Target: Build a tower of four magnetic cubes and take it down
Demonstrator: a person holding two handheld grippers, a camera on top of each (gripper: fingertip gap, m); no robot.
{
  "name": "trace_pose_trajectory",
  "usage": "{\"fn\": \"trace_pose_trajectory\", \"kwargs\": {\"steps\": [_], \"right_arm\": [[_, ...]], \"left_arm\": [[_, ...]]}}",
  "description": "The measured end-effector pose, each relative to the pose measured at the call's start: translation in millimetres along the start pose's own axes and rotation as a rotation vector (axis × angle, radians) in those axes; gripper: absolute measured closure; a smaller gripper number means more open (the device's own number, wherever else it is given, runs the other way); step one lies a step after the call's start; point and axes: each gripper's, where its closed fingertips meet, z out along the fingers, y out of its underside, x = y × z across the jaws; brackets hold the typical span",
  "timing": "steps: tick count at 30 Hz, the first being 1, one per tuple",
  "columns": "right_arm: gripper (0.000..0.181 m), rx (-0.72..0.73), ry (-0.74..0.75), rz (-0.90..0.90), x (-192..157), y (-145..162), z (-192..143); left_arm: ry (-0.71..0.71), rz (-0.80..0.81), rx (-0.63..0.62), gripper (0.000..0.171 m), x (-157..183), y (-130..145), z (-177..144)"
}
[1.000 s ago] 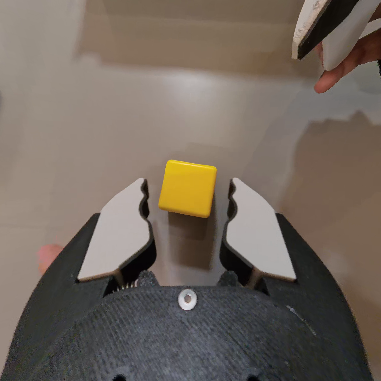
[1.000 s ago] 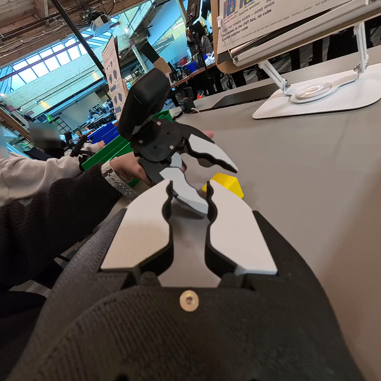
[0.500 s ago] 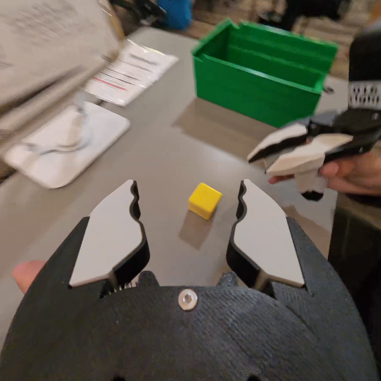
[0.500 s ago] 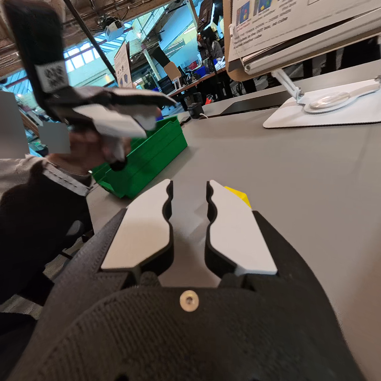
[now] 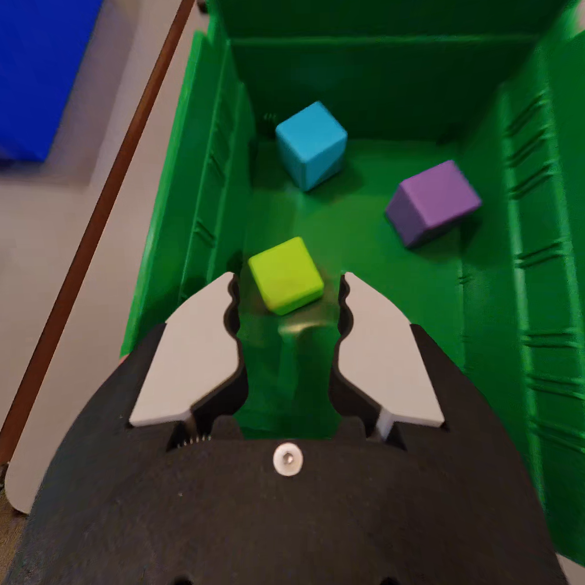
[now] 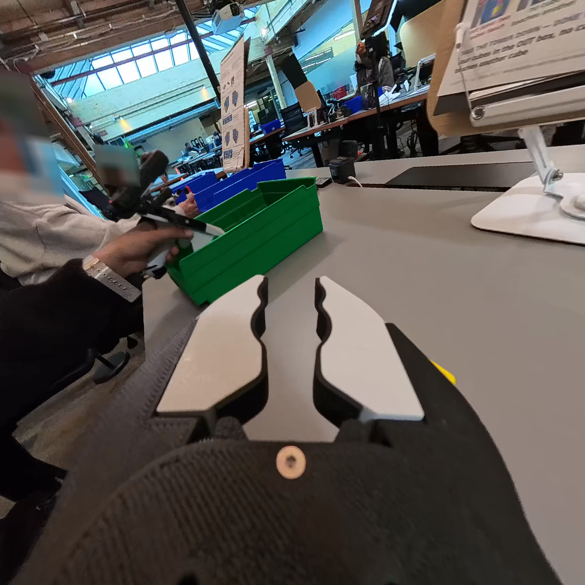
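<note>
My left gripper is open and empty, pointing down into a green bin. A lime-green cube lies on the bin floor just ahead of its fingertips. A light blue cube and a purple cube lie farther in. My right gripper is open and empty, low over the grey table. A yellow cube peeks out beside its right finger. The left gripper also shows in the right wrist view, held by a hand over the green bin.
A blue bin stands left of the green one, and blue bins show behind it. A white stand base with a sign holder sits at the right. A person in a light grey top sits to the left. Spacing between my two grippers at the tips: around 40 cm. The purple cube lies around 9 cm away from my left fingertips.
My left gripper has left the yellow cube on the table and swung over into the green bin. My right gripper has drawn back a little, so the yellow cube now lies at its right side.
</note>
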Motion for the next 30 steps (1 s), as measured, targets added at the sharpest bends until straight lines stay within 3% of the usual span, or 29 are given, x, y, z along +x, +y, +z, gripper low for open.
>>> {"fn": "trace_pose_trajectory", "kwargs": {"steps": [6,9,16,23,30], "right_arm": [[0.153,-0.028,-0.017,-0.013,-6,6,5],[0.153,-0.022,-0.015,0.001,-4,6,2],[0.153,0.009,-0.007,0.077,3,3,-6],[0.153,0.005,0.018,0.059,5,3,-13],[0.153,0.013,0.034,0.071,8,3,-19]], "left_arm": [[-0.099,0.051,-0.076,0.107,-6,18,18],[-0.108,0.056,-0.161,0.108,-7,31,24],[-0.082,0.059,-0.191,0.112,-5,31,28],[-0.034,0.026,-0.17,0.139,-8,22,25],[0.035,-0.031,-0.167,0.113,-5,16,26]]}}
